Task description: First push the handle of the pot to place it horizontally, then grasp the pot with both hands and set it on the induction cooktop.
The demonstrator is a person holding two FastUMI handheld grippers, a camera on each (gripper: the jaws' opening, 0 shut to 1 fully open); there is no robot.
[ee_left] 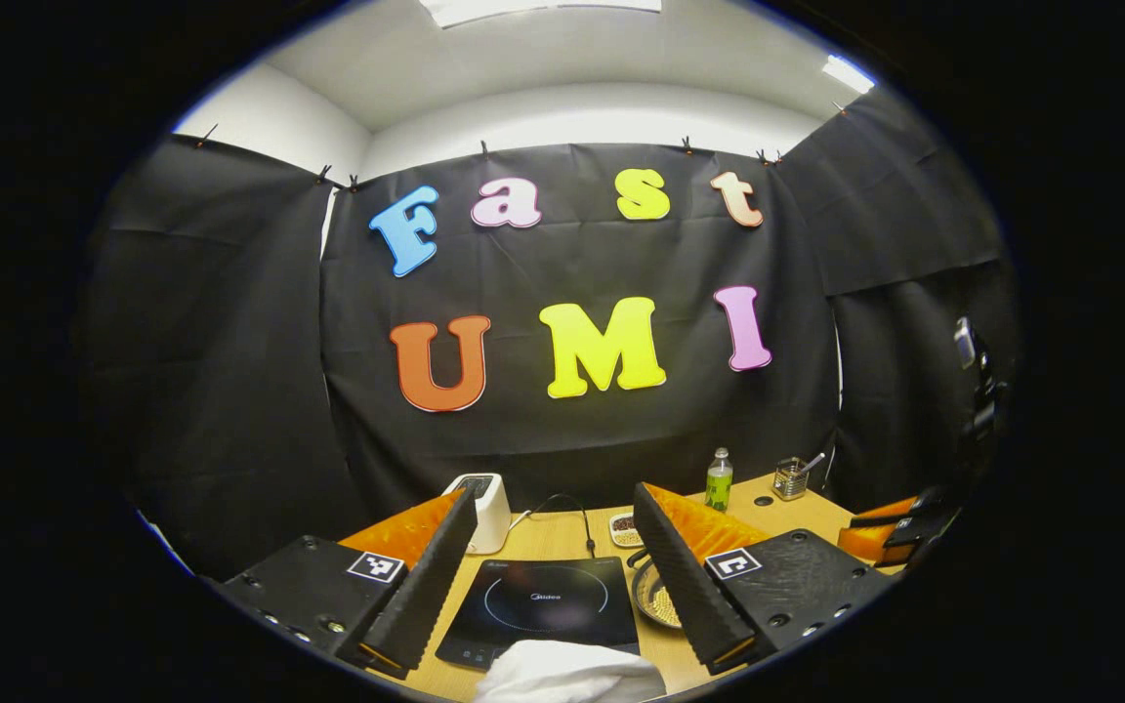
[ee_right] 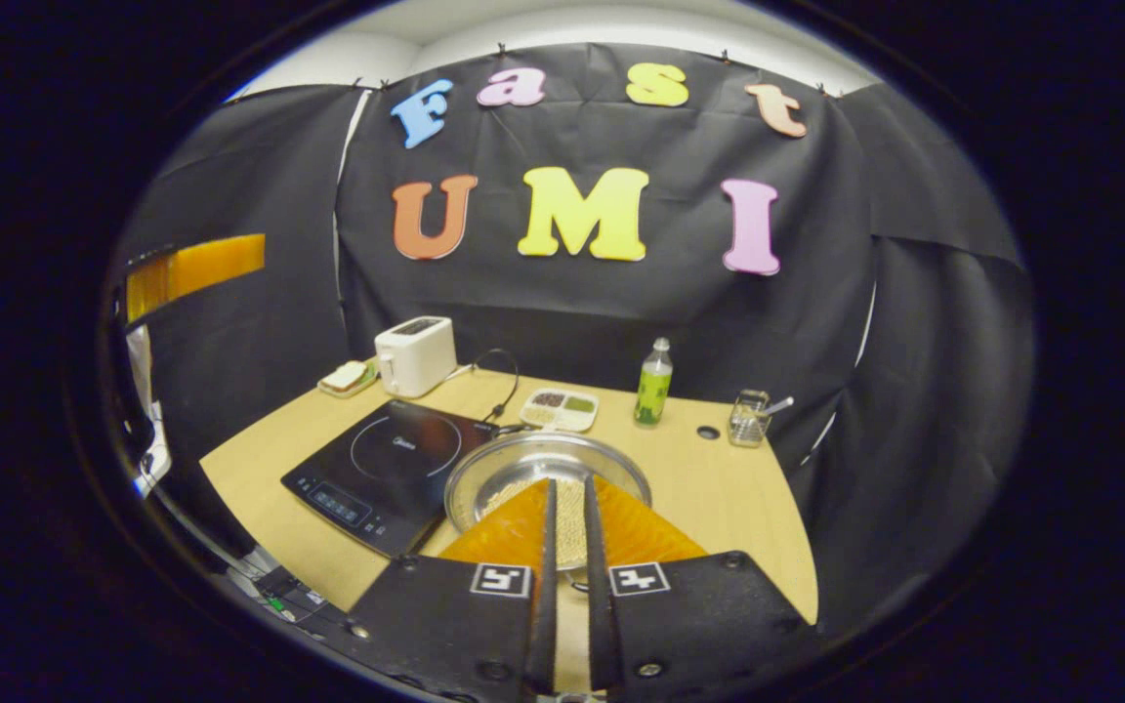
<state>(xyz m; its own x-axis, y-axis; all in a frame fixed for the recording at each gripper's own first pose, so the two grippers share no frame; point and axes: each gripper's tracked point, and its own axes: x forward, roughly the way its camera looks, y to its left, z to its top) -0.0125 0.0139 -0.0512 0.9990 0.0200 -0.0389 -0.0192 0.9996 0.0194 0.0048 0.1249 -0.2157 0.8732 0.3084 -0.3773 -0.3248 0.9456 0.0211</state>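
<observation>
Looking out along my left gripper (ee_left: 553, 576), I see its two fingers spread wide apart, holding nothing, raised above the near edge of the wooden table (ee_left: 562, 537). Going left to right in the left gripper view: a white toaster (ee_left: 486, 508) stands at the back, a black cable (ee_left: 562, 513) runs beside it, and the induction cooktop (ee_left: 543, 607) lies flat between my fingers. A white cloth (ee_left: 567, 676) sits at the bottom edge just in front of the cooktop. Right of the cooktop I catch part of the pot (ee_left: 658, 600), mostly hidden behind my right-hand finger; its handle I cannot make out. A divided snack tray (ee_left: 625, 528) lies behind it, then a green bottle (ee_left: 718, 480) and a small glass with a spoon (ee_left: 793, 477). At the far right edge sits the other gripper.

In the right gripper view, my right gripper (ee_right: 569, 547) has its fingers nearly together with a thin slit between them, gripping nothing, poised just above the near rim of the pot (ee_right: 523, 469). That pot is a shallow metal pan with pale grains inside, resting on the table just right of the cooktop (ee_right: 392, 459), its left rim touching or overlapping the cooktop's edge. A plate with bread (ee_right: 346, 377) and the toaster (ee_right: 416, 355) stand at the back left, the snack tray (ee_right: 560, 409) behind the pot, the bottle (ee_right: 653, 383) and glass (ee_right: 748, 417) to the right.
</observation>
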